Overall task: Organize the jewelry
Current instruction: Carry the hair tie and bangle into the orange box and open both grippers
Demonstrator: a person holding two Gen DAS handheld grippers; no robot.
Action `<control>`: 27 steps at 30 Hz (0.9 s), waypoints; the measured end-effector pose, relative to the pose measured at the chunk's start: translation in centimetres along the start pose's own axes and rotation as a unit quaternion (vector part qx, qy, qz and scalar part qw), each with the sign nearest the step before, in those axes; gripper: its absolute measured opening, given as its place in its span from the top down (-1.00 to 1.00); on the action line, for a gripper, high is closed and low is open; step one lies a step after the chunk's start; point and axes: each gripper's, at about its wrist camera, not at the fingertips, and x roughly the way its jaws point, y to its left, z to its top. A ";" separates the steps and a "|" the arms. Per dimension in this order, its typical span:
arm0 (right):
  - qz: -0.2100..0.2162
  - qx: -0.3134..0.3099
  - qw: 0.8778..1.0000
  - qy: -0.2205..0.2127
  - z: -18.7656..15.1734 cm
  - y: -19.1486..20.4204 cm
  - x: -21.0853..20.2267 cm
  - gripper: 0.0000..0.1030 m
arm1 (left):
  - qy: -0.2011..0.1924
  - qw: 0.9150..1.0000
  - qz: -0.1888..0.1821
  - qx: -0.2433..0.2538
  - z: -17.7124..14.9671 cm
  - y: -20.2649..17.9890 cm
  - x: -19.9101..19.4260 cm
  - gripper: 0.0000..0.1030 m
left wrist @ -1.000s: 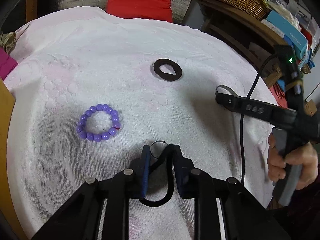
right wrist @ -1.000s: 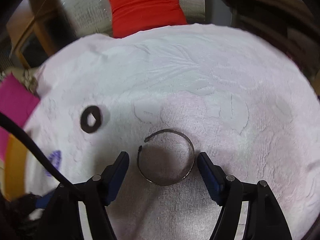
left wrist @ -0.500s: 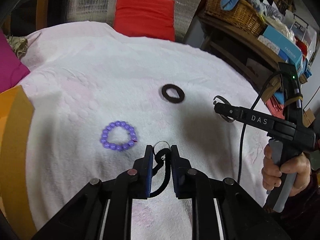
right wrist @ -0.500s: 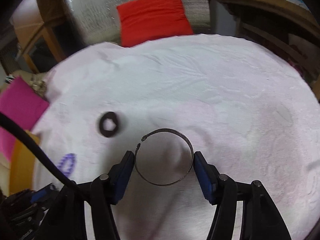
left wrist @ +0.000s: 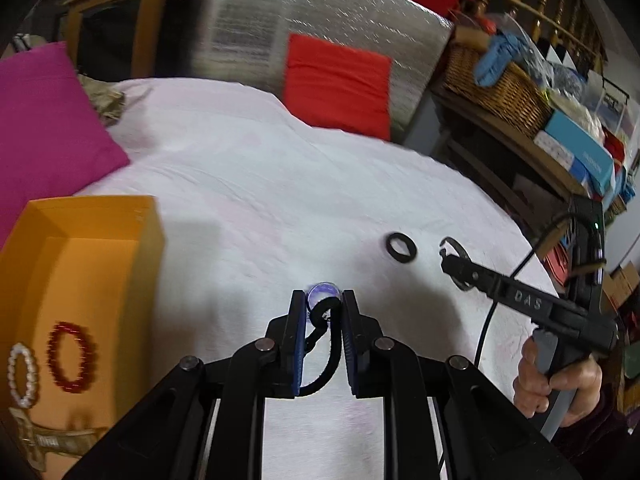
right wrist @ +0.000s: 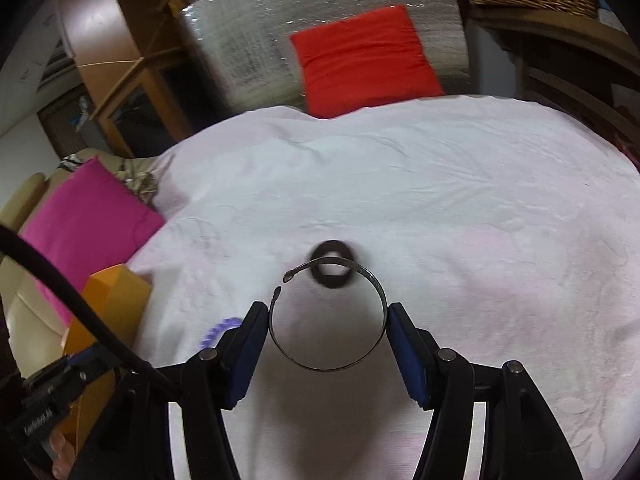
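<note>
Sitting at far left on the white cloth (left wrist: 280, 184): orange box (left wrist: 152, 232), open, w/ a white bead bracelet (left wrist: 23, 376) and a red bead bracelet (left wrist: 72, 357) lying side by side inside; gold-coloured piece near its bottom corner, too blurred to name. Leaning behind the box: magenta cushion (left wrist: 44, 128).

Hanging over mid-cloth, just right of the box: left gripper (left wrist: 323, 320), jaws nearly together and pinching a black cord loop (left wrist: 320, 312) btwn the blue pads (left wrist: 298, 360); jaws closing a little further just now, cord trapped btwn them. Cord trailing down in a curve below the pads. Peeking past the fingertips: purple bead bracelet (left wrist: 322, 292), mostly hidden; cannot tell if touching the cord.

Resting further right on the cloth: dark flat ring (left wrist: 401, 245), clear of both grippers.

Reaching in from the right, held by a hand (left wrist: 556, 384) w/ a cable running off it: right gripper (right wrist: 327, 312), jaws about half spread, pads pressing on either side of an open metal bangle (right wrist: 328, 316); jaws closing in slightly just now onto the bangle. Bangle gap facing upper left in the right wrist view, its far rim overlapping the dark ring behind; bangle looking lifted off the cloth.

Standing at the back: red cushion (left wrist: 340, 80) against a silvery panel; wicker basket (left wrist: 496, 88) on shelves at far right.
</note>
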 end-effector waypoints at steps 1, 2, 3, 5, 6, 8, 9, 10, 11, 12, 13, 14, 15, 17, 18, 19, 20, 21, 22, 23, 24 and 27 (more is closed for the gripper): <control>0.006 -0.005 1.000 -0.002 -0.1 0.7 0.0 -0.23 | -0.005 1.000 0.004 -0.003 0.1 0.5 -0.5 0.66; 0.011 -0.007 1.000 -0.004 -0.2 1.0 -0.1 -0.23 | -0.009 1.000 0.006 -0.005 0.1 0.8 -0.9 0.66; 0.017 -0.010 1.000 -0.006 -0.3 1.6 -0.1 -0.23 | -0.013 1.000 0.009 -0.009 0.1 1.3 -1.3 0.66; 0.027 -0.017 0.999 -0.012 -0.5 2.7 -0.3 -0.23 | -0.021 0.999 0.020 -0.015 0.3 2.3 -2.0 0.66; 0.034 -0.018 0.999 -0.014 -0.7 3.2 -0.3 -0.23 | -0.026 0.999 0.027 -0.020 0.3 3.1 -2.4 0.66; 0.053 -0.023 0.998 -0.018 -0.8 4.4 -0.3 -0.23 | -0.034 0.998 0.040 -0.032 0.5 4.2 -3.0 0.66; 0.063 -0.027 0.998 -0.019 -0.9 5.1 -0.3 -0.23 | -0.041 0.997 0.050 -0.042 0.6 5.2 -3.5 0.66; 0.072 -0.032 0.997 -0.020 -1.1 5.8 -0.2 -0.23 | -0.046 0.996 0.057 -0.051 0.6 6.0 -3.8 0.66; 0.079 -0.038 0.996 -0.022 -1.2 6.5 -0.2 -0.23 | -0.052 0.994 0.066 -0.064 0.7 7.0 -4.4 0.66; 0.087 -0.045 0.995 -0.023 -1.4 7.2 -0.2 -0.23 | -0.059 0.992 0.076 -0.077 0.7 8.0 -5.0 0.66; 0.096 -0.052 0.994 -0.024 -1.5 8.0 -0.2 -0.23 | -0.064 0.990 0.086 -0.086 0.7 8.8 -5.5 0.66; 0.106 -0.059 0.992 -0.025 -1.6 8.9 -0.1 -0.23 | -0.070 0.988 0.099 -0.095 0.7 9.7 -6.0 0.66; 0.114 -0.064 0.991 -0.027 -1.7 9.6 -0.2 -0.23 | -0.076 0.985 0.113 -0.103 0.6 10.5 -6.4 0.66; 0.132 -0.075 0.988 -0.028 -1.9 11.3 0.0 -0.23 | -0.082 0.980 0.135 -0.122 0.5 12.4 -7.0 0.66; 0.141 -0.076 0.987 -0.027 -2.0 11.9 0.1 -0.23 | -0.084 0.977 0.146 -0.131 0.5 13.2 -7.3 0.66; 0.150 -0.074 0.986 -0.025 -2.0 12.6 0.3 -0.23 | -0.086 0.973 0.161 -0.139 0.4 14.3 -7.4 0.66; 0.159 -0.073 0.984 -0.022 -2.0 13.2 0.6 -0.23 | -0.087 0.970 0.173 -0.147 0.4 15.4 -7.5 0.66; 0.167 -0.074 0.983 -0.018 -2.0 13.9 0.9 -0.23 | -0.087 0.968 0.178 -0.153 0.5 16.1 -7.4 0.66; 0.174 -0.079 0.982 -0.014 -1.9 15.1 1.4 -0.23 | -0.086 0.967 0.179 -0.161 0.6 17.0 -7.2 0.66; 0.176 -0.085 0.981 -0.012 -1.9 16.1 1.8 -0.23 | -0.083 0.965 0.181 -0.169 0.7 17.9 -6.9 0.66; 0.178 -0.088 0.980 -0.009 -1.8 16.9 2.1 -0.23 | -0.080 0.965 0.182 -0.174 0.5 18.8 -6.8 0.66; 0.200 -0.090 0.976 0.013 -1.0 19.9 3.6 -0.23 | -0.065 0.964 0.171 -0.192 0.9 20.9 -5.4 0.66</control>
